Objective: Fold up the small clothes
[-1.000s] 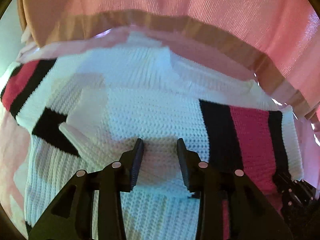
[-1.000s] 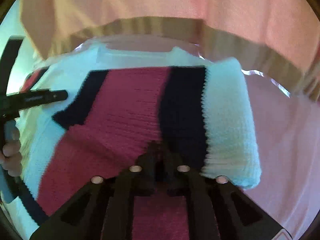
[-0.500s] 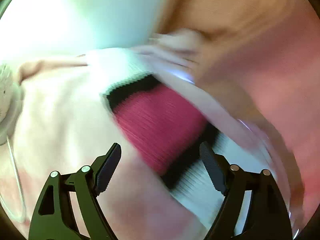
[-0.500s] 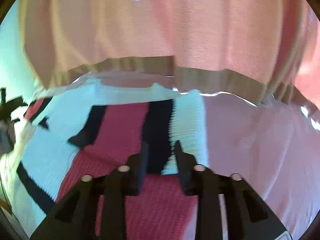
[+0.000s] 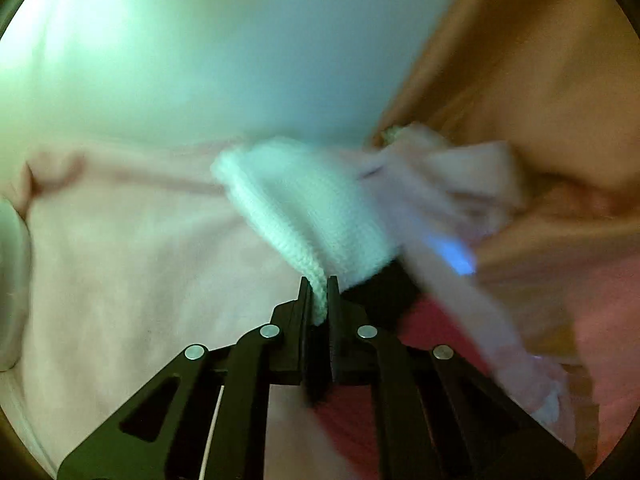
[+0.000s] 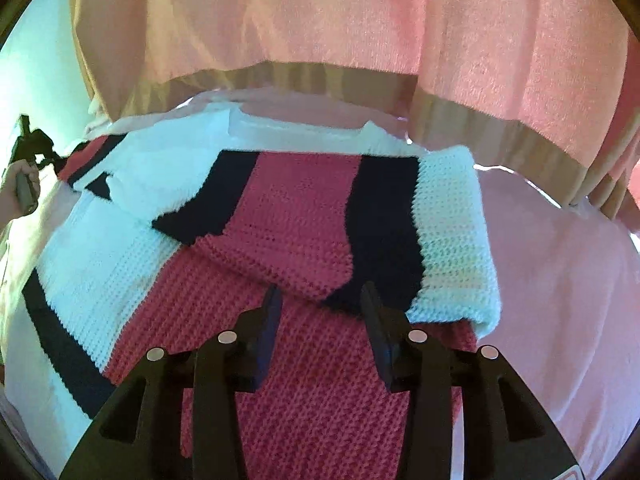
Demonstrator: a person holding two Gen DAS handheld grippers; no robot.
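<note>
A knitted sweater (image 6: 280, 216) in white, black and red stripes lies on a pink sheet. Its right sleeve (image 6: 452, 236) is folded across the body. My right gripper (image 6: 320, 304) is open and empty just above the red band. In the left wrist view my left gripper (image 5: 318, 292) is shut on the white cuff of the left sleeve (image 5: 312, 212), with black and red bands behind it. The left gripper also shows at the far left of the right wrist view (image 6: 28, 152), held in a hand.
The pink sheet (image 6: 560, 280) covers the surface all round the sweater. A pink curtain (image 6: 400, 20) with a tan hem hangs close behind. A pale wall (image 5: 240, 40) stands beyond the left sleeve.
My left gripper swung left from the sweater's body to the left sleeve and closed on its white cuff. My right gripper let go of the folded right sleeve and opened.
</note>
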